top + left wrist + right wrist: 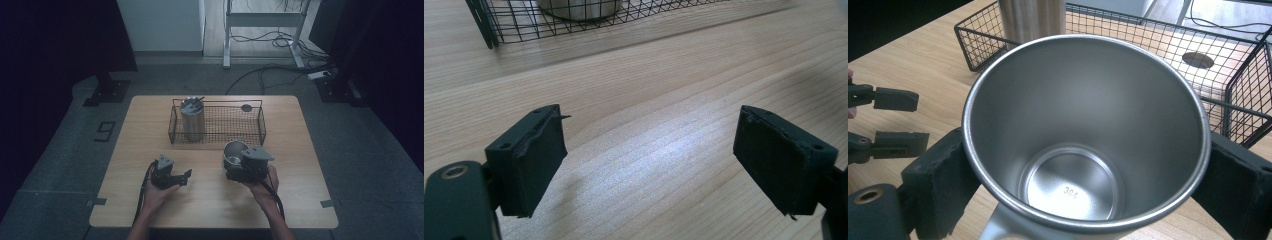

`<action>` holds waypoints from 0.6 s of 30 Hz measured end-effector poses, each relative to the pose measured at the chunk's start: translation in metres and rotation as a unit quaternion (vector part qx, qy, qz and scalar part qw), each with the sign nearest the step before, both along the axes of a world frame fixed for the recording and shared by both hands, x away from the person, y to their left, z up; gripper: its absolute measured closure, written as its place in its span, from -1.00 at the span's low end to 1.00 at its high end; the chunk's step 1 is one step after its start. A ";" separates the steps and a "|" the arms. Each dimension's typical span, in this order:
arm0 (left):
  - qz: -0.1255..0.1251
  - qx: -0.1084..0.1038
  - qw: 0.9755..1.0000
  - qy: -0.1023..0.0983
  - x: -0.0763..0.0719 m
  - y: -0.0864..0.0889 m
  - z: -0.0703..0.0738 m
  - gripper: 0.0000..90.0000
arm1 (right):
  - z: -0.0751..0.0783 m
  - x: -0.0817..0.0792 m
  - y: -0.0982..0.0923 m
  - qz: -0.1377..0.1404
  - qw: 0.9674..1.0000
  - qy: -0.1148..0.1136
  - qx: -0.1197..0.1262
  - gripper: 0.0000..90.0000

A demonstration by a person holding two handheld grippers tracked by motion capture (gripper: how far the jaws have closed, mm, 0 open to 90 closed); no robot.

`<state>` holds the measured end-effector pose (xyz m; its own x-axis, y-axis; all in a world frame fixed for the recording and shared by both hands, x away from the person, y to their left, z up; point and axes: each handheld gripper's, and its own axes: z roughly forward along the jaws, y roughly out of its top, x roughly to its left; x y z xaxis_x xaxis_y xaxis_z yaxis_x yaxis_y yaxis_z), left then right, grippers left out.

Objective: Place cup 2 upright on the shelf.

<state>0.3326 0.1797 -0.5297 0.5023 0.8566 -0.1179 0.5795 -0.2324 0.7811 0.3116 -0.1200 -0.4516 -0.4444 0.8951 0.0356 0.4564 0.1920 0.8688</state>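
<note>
Right of centre in the high view, the right gripper (239,167) has a steel cup (234,152) pinched between its jaws, upright on the wooden table (150,130). From the right gripper view you look straight down into the cup (1083,150), both black pads pressed against its outer wall, with "304" stamped on the bottom. Just behind it, toward the top of the frame, sits a black wire basket (260,122) with a ribbed metal tumbler (192,120) standing in its left end and a small dark disc (246,107) at the back right, maybe a lid, hard to tell. Lower left of centre, the left gripper (186,176) has its jaws spread apart with nothing but bare table between them.
</note>
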 end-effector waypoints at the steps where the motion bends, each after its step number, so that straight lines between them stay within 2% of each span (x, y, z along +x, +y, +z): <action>1: 0.000 0.000 1.000 0.000 0.000 0.000 0.000 -0.70 | 0.000 0.000 0.000 0.000 1.000 0.001 0.000 -0.84; 18: 0.000 0.002 1.000 0.003 0.000 -0.001 -0.002 -0.69 | 0.008 0.009 -0.005 -0.007 1.000 -0.006 -0.003 -0.84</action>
